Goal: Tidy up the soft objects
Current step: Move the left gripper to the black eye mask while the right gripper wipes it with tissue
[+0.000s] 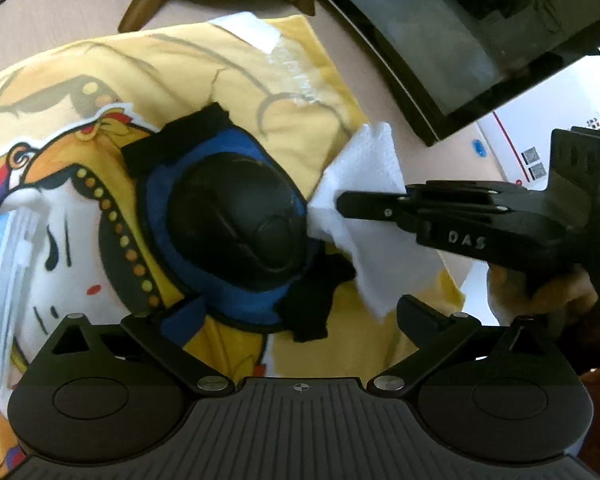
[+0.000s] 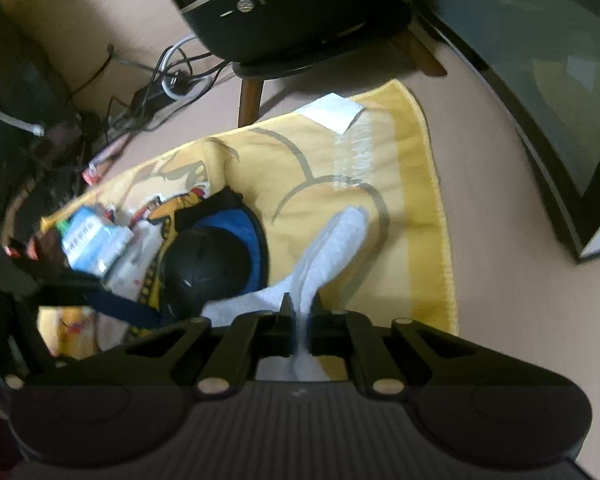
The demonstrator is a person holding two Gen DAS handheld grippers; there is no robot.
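1. Yellow cloth, a blanket (image 1: 228, 64) with a cartoon print, lies spread on the desk (image 1: 60, 12) and is the largest soft thing here. It carries most of the other things. A white label (image 2: 331, 113) sits near its far edge.

2. Next in size is a knee pad (image 1: 236, 224), blue fabric with a black hard cap and black straps. It rests on the blanket, just beside the white cloth.

3. A light blue pack (image 2: 90, 236), probably tissues or wipes, lies on the blanket on the far side of the knee pad from the cloth. I cannot read what it is.

4. The white cloth (image 1: 364, 184) is the thing being handled in this step. It looks like a thin tissue or napkin. It hangs from the right gripper (image 1: 342, 204) above the blanket, and one edge seems to touch the knee pad.

5. The right gripper is closed tightly on the white cloth; in its own camera the cloth is pinched between the two fingers and runs forward from them.

6. The left gripper (image 1: 272, 320) is wide apart and holds nothing. It hovers low over the knee pad, with one finger (image 1: 418, 312) just beside the lower corner of the cloth.

7. My judgement: the step in hand is the moving or folding of the white cloth. The next move asks for a free place to lay it flat, or for the left gripper to take the loose corner. The cloth is thin, so a gentle pull is needed, otherwise it may tear or slip.
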